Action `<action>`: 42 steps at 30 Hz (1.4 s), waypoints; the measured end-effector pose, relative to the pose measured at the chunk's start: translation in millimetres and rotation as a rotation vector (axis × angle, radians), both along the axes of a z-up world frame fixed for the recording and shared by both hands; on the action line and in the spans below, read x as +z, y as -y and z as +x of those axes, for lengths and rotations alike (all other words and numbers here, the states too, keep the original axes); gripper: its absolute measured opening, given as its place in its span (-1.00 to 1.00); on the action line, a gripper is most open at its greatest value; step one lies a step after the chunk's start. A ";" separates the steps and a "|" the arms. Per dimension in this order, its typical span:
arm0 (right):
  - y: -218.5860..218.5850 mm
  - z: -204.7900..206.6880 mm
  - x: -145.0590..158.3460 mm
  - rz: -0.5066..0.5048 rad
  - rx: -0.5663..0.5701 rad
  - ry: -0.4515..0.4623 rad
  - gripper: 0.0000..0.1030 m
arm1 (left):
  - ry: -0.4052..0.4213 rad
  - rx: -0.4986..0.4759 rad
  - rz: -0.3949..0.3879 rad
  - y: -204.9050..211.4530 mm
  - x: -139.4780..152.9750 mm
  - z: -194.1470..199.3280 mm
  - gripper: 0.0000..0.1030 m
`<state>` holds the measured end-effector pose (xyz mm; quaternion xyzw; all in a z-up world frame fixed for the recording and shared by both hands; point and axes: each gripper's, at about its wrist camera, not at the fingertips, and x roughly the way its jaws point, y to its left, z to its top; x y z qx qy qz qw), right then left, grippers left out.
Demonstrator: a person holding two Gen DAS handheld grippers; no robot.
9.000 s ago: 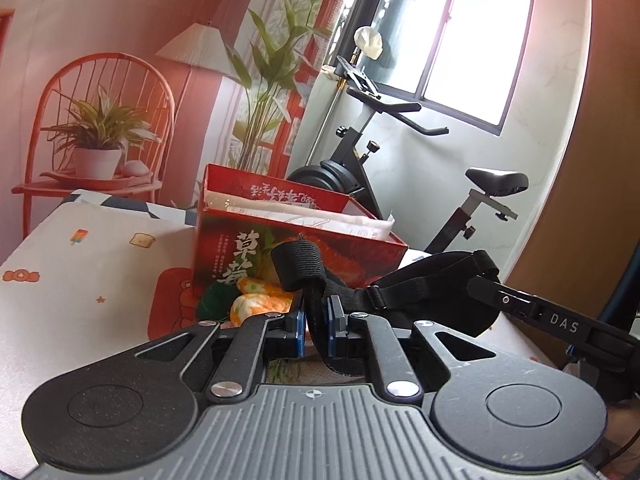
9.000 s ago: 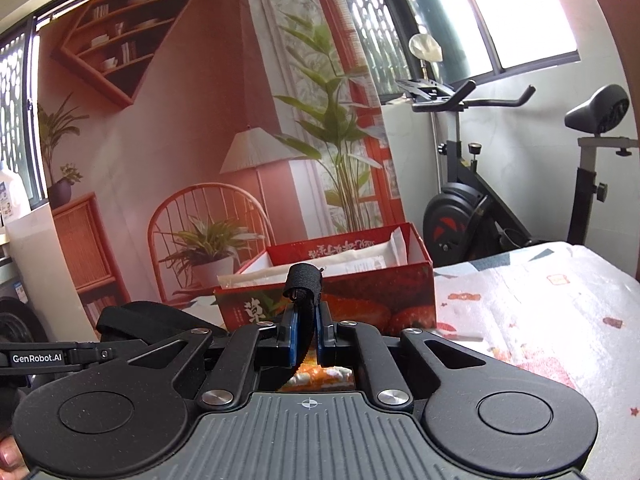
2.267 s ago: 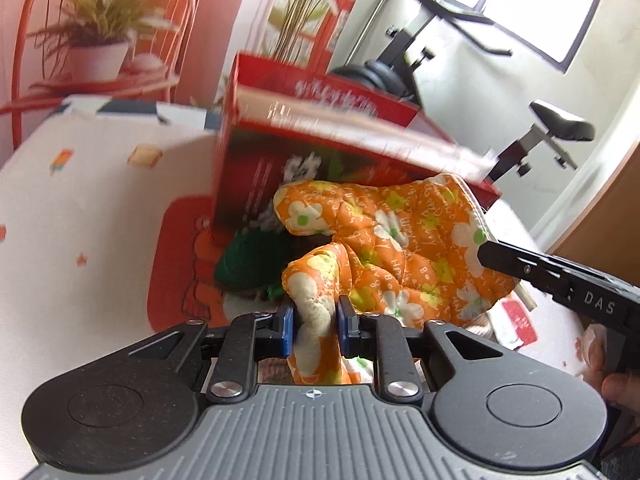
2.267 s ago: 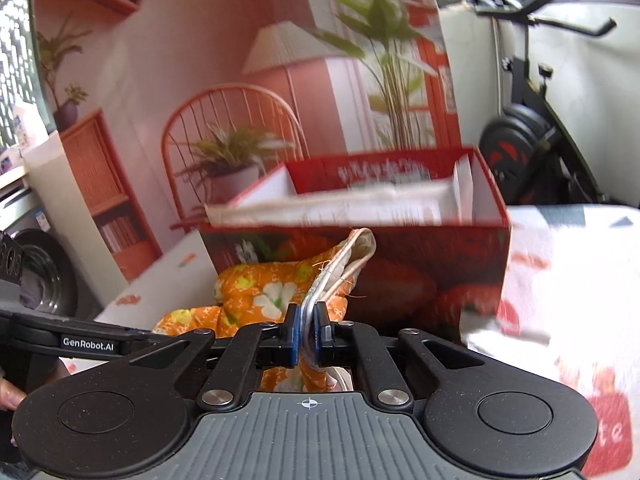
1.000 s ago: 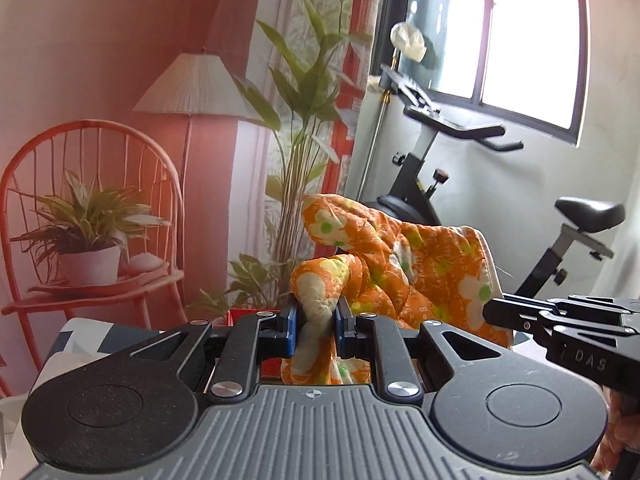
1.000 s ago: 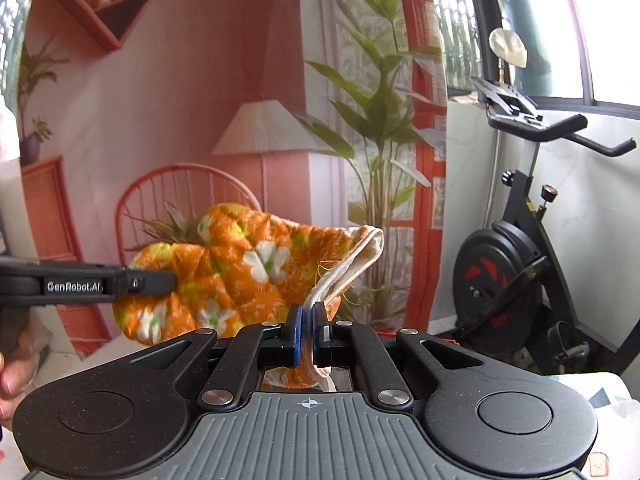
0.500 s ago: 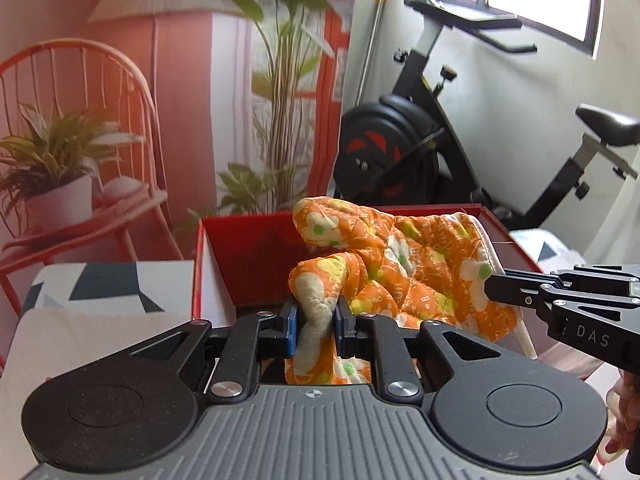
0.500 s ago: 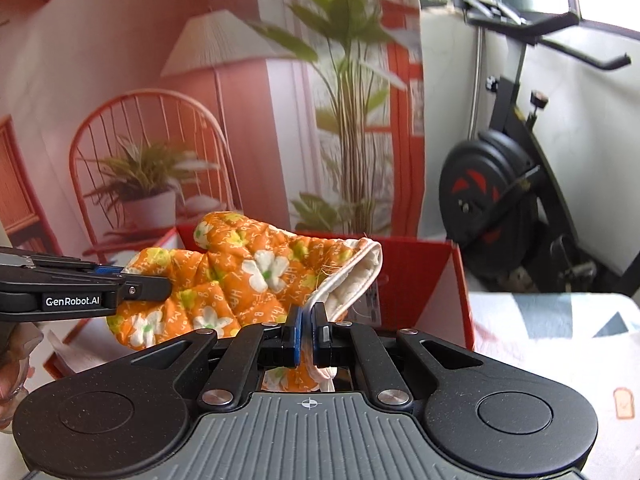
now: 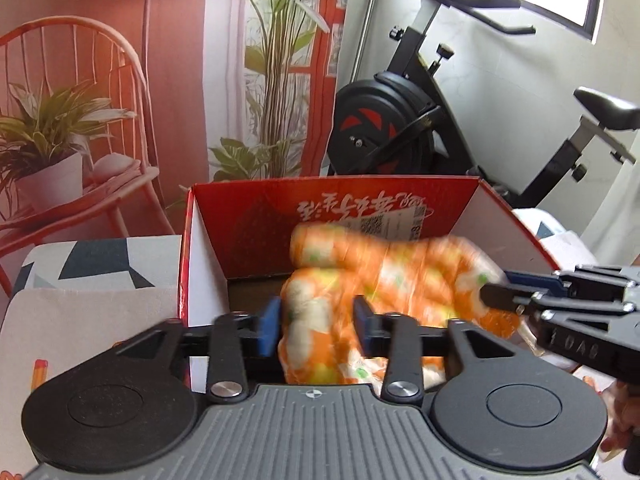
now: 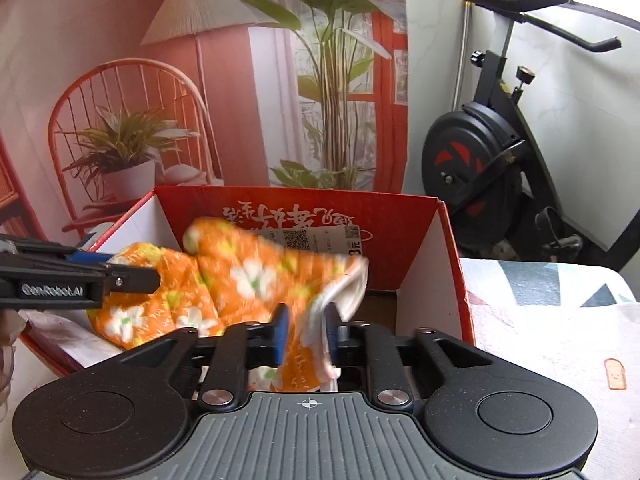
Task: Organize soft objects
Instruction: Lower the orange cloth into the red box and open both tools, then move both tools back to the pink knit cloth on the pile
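Both tongs, left (image 9: 316, 326) and right (image 10: 305, 334), have just been opening, and we see the orange floral cloth (image 10: 240, 280) loose between them, stretching toward twelve o'clock into the red box (image 10: 452, 280).

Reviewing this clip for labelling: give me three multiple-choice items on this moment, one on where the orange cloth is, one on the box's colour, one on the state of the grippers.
1. Where is the orange floral cloth?
A. on the table beside the box
B. over the open red box
C. draped on the exercise bike

2. What colour is the box outside?
A. red
B. blue
C. green

3. How do the left gripper and right gripper stand?
A. both clamped tight
B. both with jaws parted, cloth between them
C. both parted with nothing between them

Answers: 1 B, the cloth hangs within the box's walls. 2 A, the rim and flaps are red. 3 B, the jaws have just been opening and gaps show beside the blurred cloth.
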<state>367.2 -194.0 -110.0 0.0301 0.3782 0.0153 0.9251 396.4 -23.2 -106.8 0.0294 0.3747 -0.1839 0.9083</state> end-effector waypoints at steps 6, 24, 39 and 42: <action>-5.3 -22.1 8.9 -0.020 -0.012 0.054 -0.19 | 0.034 -0.010 -0.004 -2.7 14.4 -18.4 0.16; -13.8 -139.8 31.2 0.039 -0.012 0.268 -0.08 | 0.067 0.038 -0.066 -50.2 10.5 -137.2 0.16; -9.1 -175.8 -36.4 0.056 -0.081 0.076 -0.08 | -0.114 0.076 -0.099 -58.4 -58.4 -166.6 0.15; -6.6 -176.6 -45.6 0.054 -0.096 0.046 -0.08 | -0.117 0.049 -0.092 -53.4 -64.7 -168.4 0.15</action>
